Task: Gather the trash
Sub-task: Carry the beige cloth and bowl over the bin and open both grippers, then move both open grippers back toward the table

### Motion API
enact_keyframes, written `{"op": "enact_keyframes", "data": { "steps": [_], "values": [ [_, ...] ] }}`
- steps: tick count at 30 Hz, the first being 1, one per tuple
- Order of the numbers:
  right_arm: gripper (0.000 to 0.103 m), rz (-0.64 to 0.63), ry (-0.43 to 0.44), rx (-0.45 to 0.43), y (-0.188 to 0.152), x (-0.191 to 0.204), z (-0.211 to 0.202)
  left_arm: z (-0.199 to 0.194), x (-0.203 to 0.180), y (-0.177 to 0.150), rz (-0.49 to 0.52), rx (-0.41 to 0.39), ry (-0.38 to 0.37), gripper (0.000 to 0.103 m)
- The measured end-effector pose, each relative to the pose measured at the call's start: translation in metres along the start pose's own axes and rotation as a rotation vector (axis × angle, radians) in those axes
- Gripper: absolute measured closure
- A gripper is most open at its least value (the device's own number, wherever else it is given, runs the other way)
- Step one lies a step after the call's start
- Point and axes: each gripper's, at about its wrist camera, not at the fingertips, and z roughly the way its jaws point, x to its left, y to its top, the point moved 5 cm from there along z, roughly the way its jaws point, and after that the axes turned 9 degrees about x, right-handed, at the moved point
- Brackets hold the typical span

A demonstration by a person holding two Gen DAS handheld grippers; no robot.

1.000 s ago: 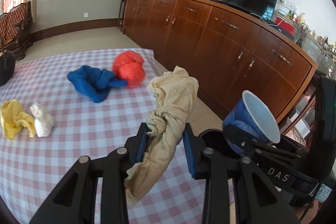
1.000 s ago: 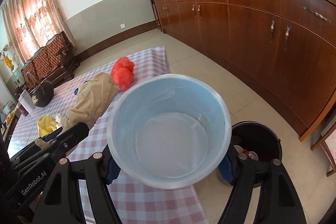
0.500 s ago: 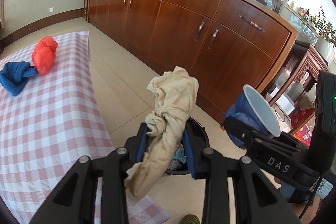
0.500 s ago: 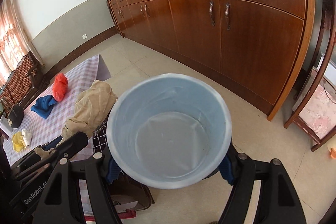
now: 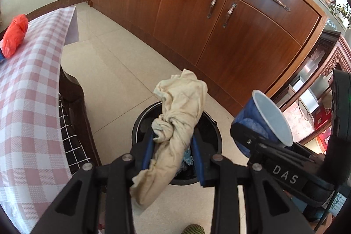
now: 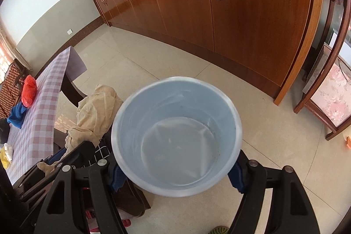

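Observation:
My left gripper is shut on a crumpled beige cloth, which hangs directly over a round black trash bin on the floor; some trash lies inside the bin. My right gripper is shut on a blue paper cup whose empty inside fills the right wrist view. In the left wrist view that cup hovers to the right of the bin, above the floor. The beige cloth also shows at left in the right wrist view.
A table with a pink checked cloth stands at left, carrying a red wad, a blue wad and yellow and white wads. A long wooden cabinet runs behind. A carved wooden stand is at right.
Both grippers swung away from the table and downward, out over the floor. The beige cloth now hangs over the black bin, with the cup beside it. Both grips stay as they were.

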Motion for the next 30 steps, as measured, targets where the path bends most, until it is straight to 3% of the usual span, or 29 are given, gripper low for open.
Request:
{"op": "enact_keyframes", "data": {
  "steps": [15,20,24,30],
  "values": [
    [0.027,0.054,-0.034,0.138,0.009,-0.019,0.072,0.048,0.003,0.001,-0.043,0.083,0.039,0.066],
    [0.021,0.078,-0.077,0.166,0.011,-0.030,0.081,0.064,0.010,0.005,-0.094,0.124,0.002,0.037],
    [0.020,0.106,-0.095,0.163,0.012,-0.039,0.076,0.070,0.015,0.008,-0.138,0.145,-0.052,0.032],
    [0.020,0.136,-0.120,0.082,0.021,-0.045,0.044,0.051,0.007,0.012,-0.109,0.088,-0.030,0.032]
  ]
}}
